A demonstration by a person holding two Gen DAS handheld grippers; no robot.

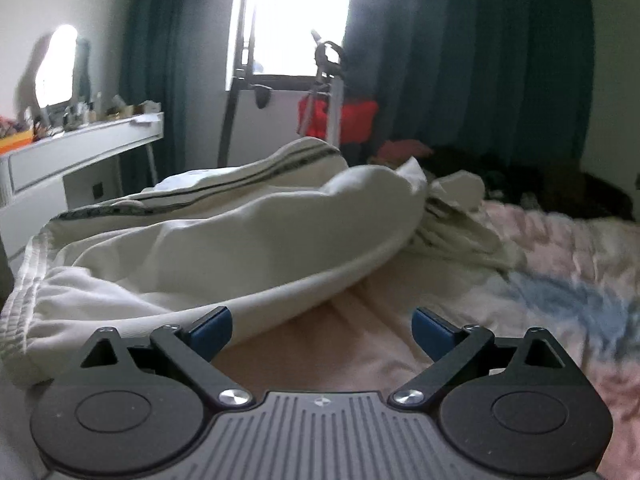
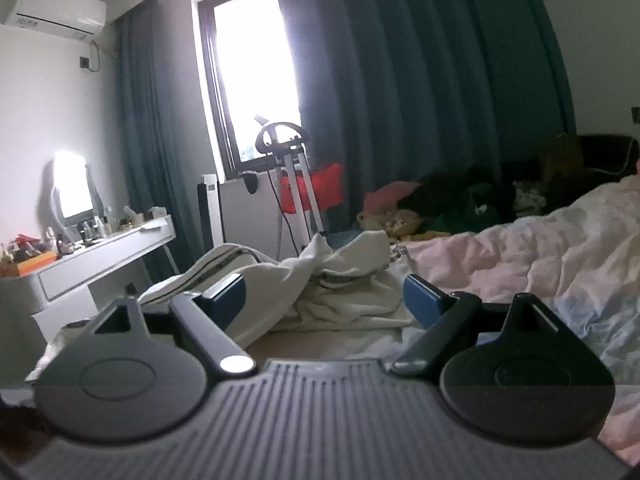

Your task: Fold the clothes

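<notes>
Folding cream trousers on a bed covered with a pink and blue quilt, with the garment still lumpy and half rolled on itself. Lying across the quilt ahead and to the left of the left gripper, with the ribbed waistband nearest at the left edge and the far end bunched in a crumpled heap near the middle of the bed. Jaws spread wide on the left gripper, nothing between the blue pads, the left pad just beside or brushing the lower hem of the cloth. Jaws likewise apart on the right gripper, empty, facing the crumpled end from a little way off. Best done by taking one layer only at the waistband edge with the left, pinching deep enough not to slip, and catching the far bunched end with the right, then drawing the two apart to flatten the legs before any fold. Worth keeping the pads low and level to avoid snagging the quilt beneath. Dark clothes piled near the teal curtain better left alone for now.
</notes>
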